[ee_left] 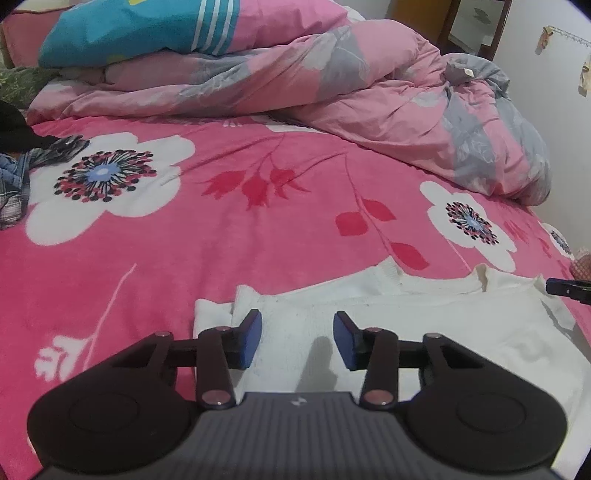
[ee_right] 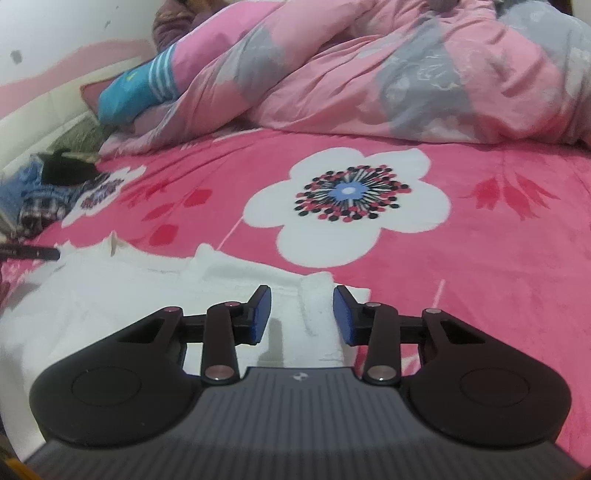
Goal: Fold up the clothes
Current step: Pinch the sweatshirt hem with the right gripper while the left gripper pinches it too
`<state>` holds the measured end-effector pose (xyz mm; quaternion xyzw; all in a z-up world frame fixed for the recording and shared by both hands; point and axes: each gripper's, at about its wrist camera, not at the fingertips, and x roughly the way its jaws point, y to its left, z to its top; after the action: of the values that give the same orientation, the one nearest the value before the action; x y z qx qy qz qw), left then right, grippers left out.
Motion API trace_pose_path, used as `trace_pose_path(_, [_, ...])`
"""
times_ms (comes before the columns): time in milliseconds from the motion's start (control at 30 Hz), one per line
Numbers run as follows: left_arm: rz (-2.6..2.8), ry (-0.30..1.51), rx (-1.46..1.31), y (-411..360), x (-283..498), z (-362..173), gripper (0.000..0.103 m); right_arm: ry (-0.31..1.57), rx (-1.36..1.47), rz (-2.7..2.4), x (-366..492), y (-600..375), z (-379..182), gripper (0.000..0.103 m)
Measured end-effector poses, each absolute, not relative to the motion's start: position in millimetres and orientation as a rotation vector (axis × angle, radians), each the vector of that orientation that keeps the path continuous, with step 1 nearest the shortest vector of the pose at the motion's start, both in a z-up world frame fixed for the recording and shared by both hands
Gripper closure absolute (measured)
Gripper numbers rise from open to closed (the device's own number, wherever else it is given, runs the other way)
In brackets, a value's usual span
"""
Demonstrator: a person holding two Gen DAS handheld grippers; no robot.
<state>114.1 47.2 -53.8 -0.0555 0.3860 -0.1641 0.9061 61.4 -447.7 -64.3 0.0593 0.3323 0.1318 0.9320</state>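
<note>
A white knitted garment [ee_left: 406,325] lies flat on the pink flowered bedspread [ee_left: 221,229], its neck opening towards the far side. My left gripper [ee_left: 297,338] hovers open over the garment's left end, blue pads apart, with only cloth and shadow below them. In the right wrist view the same garment [ee_right: 110,288] spreads to the left. My right gripper [ee_right: 303,314] is open above its right end, where a raised fold of cloth sits between the pads without being pressed. Each view catches the tip of the other gripper [ee_left: 567,288] [ee_right: 29,253] at its edge.
A bunched pink and grey quilt [ee_left: 369,99] and a blue striped pillow [ee_left: 140,29] fill the far side of the bed. A heap of plaid, denim and black clothes [ee_left: 22,170] lies at the left edge. A white wall [ee_left: 554,110] borders the right.
</note>
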Motion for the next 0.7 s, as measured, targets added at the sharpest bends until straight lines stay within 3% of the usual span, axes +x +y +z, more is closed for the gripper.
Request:
trace_pose_path(67, [-0.334,0.797,-0.115,47.3,115.7,-55.3,0.065,0.690,0.098,0.268,63.9,-443.9,-66.3,0.075])
trace_pose_path(233, [-0.323,0.793,-0.114,48.2,119.5,-57.1,0.075,0.680,0.089,0.258,64.8,-442.7,-67.8,0.094])
trace_pose_path(400, [-0.303,0.798,-0.129,51.0,123.5,-60.1,0.076,0.674,0.071,0.262,62.3,-437.8,-69.4,0.096])
trace_pose_path(567, [-0.289,0.757,-0.122,51.4,117.1,-52.4,0.056,0.678,0.087,0.253,65.6,-435.1,-71.7,0.093])
trace_pose_path(700, [-0.272,0.743,-0.051,45.1,114.1,-50.7,0.050,0.679,0.092,0.254,66.7,-433.3,-71.5,0.088])
